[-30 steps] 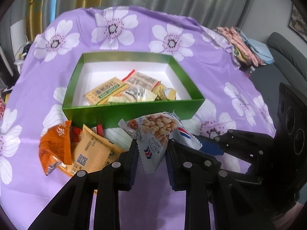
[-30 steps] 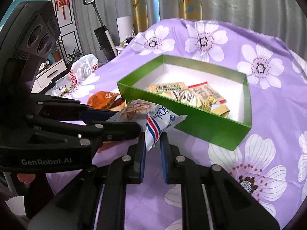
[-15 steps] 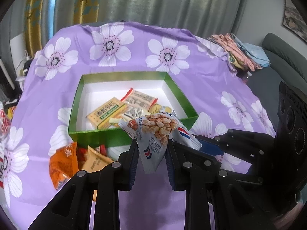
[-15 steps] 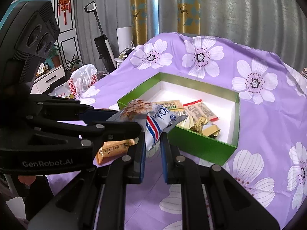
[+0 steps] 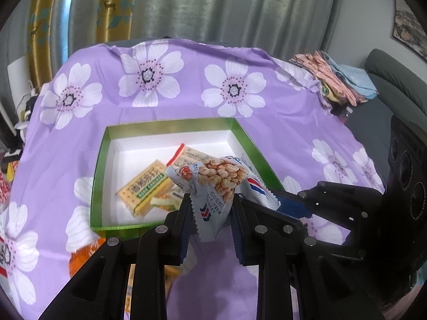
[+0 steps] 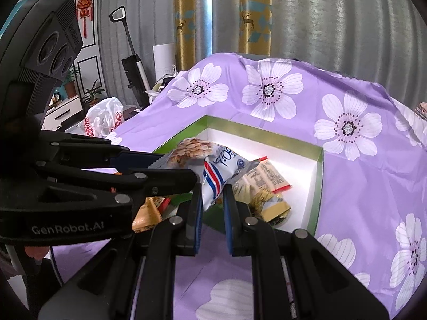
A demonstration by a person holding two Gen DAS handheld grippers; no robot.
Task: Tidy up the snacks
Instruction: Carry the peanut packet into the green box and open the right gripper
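Both grippers clamped on same nut packet (image 5: 216, 186), one at each end, packet held in air above near edge of green box (image 5: 100, 176).

Left gripper (image 5: 210, 208): clenched on lower crimped end, nut picture facing up.

Right gripper (image 6: 212, 200): clenched on striped end of packet (red-blue stripe visible between fingers).

Box sits on purple flowered cloth (image 5: 280, 133); inside, yellow cracker pack (image 5: 144, 186) and several other wrapped snacks. Orange packet (image 5: 80, 256) on cloth just outside box's near wall.

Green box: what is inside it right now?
The green box holds a yellow cracker packet and a red-edged packet; the held peanut bag covers whatever else lies there.
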